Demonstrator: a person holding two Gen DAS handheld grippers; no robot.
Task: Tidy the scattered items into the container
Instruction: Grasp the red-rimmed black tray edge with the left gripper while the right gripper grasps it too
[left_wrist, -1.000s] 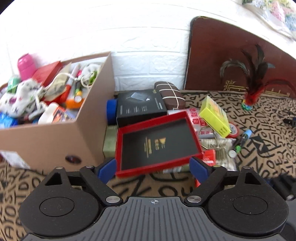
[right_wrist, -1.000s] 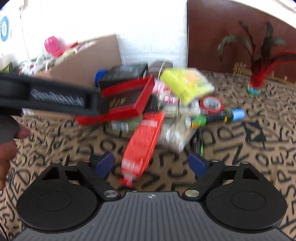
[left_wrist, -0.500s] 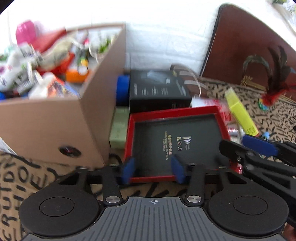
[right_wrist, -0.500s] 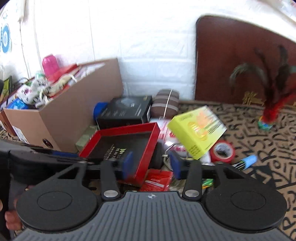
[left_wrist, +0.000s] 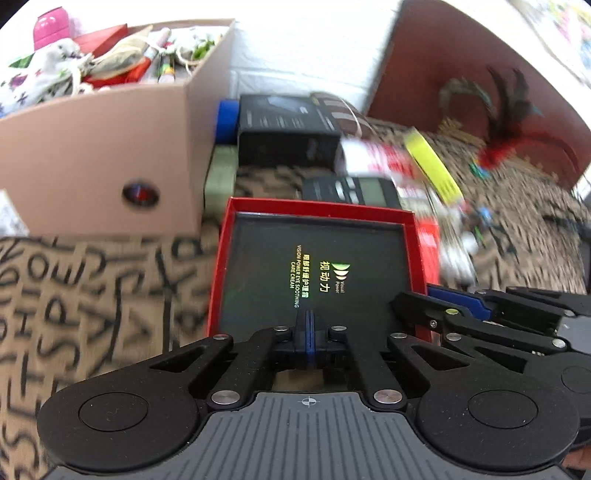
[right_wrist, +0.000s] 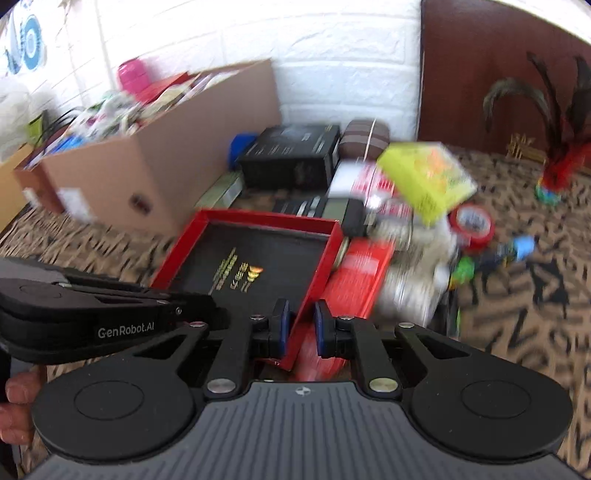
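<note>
The cardboard box (left_wrist: 110, 155) stands at the wall, heaped with bags, pens and a pink bottle (left_wrist: 51, 25). Everything else is placed from it. On the letter-patterned cloth (left_wrist: 74, 302) just to the box's right and nearer the cameras lies the red tray lid (left_wrist: 314, 266); its dark inner face reads "Visual Power" and "VISION POWER EYE SOOTHING CARE CREAM" beside gold Chinese characters.

Behind the lid, against the box's right wall, sit a black carton (left_wrist: 284, 129), a blue cylinder (left_wrist: 226, 120) and a pale green block (left_wrist: 219, 177). Farther right of the box a yellow-green box (right_wrist: 424, 181), a red tape roll (right_wrist: 472, 225) and red-and-white packets crowd together; their print is too blurred to read.

The left gripper (left_wrist: 309, 334), marked "GenRobot.AI" in the right view, has just been closing; its pads meet on the lid's near rim. The right gripper (right_wrist: 300, 328) has also just been closing, its blue pads either side of the lid's right wall, nipping it.
</note>
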